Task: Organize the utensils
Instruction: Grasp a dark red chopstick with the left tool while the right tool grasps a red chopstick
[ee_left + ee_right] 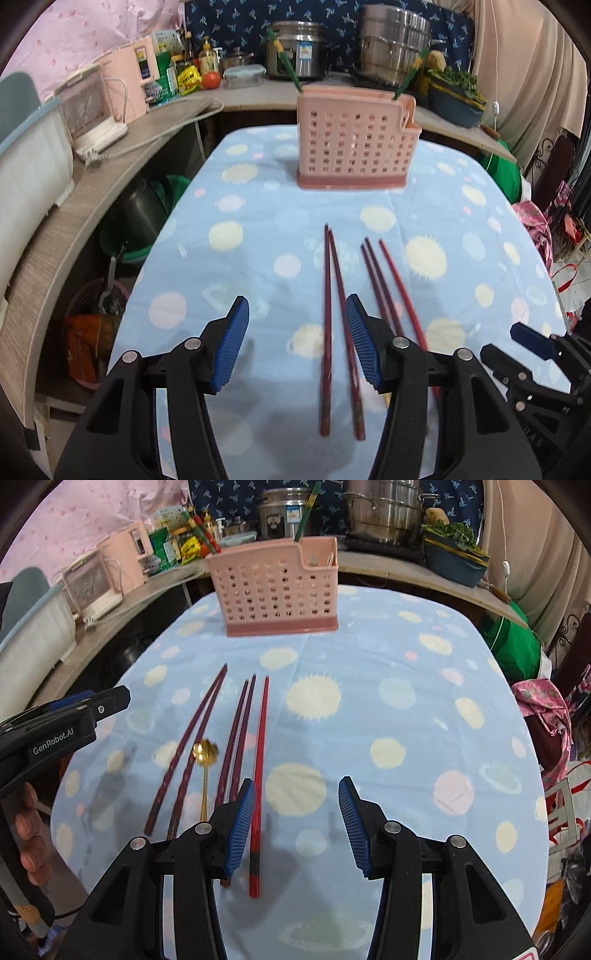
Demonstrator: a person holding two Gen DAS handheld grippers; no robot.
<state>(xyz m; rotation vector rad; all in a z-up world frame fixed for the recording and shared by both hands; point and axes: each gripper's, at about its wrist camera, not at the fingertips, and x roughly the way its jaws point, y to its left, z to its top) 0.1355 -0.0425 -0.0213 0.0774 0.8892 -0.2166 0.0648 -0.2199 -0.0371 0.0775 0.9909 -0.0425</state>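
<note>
A pink perforated utensil holder stands at the far side of the table and also shows in the right wrist view, with green-handled utensils in it. Several dark red chopsticks lie side by side on the blue spotted cloth: a left pair and others to its right. A gold spoon lies among them. My left gripper is open above the left pair. My right gripper is open, its left finger beside the rightmost chopstick.
The table has rounded edges. A counter behind and to the left holds steel pots, a pink appliance, bottles and a bowl of greens. Bins stand on the floor at left.
</note>
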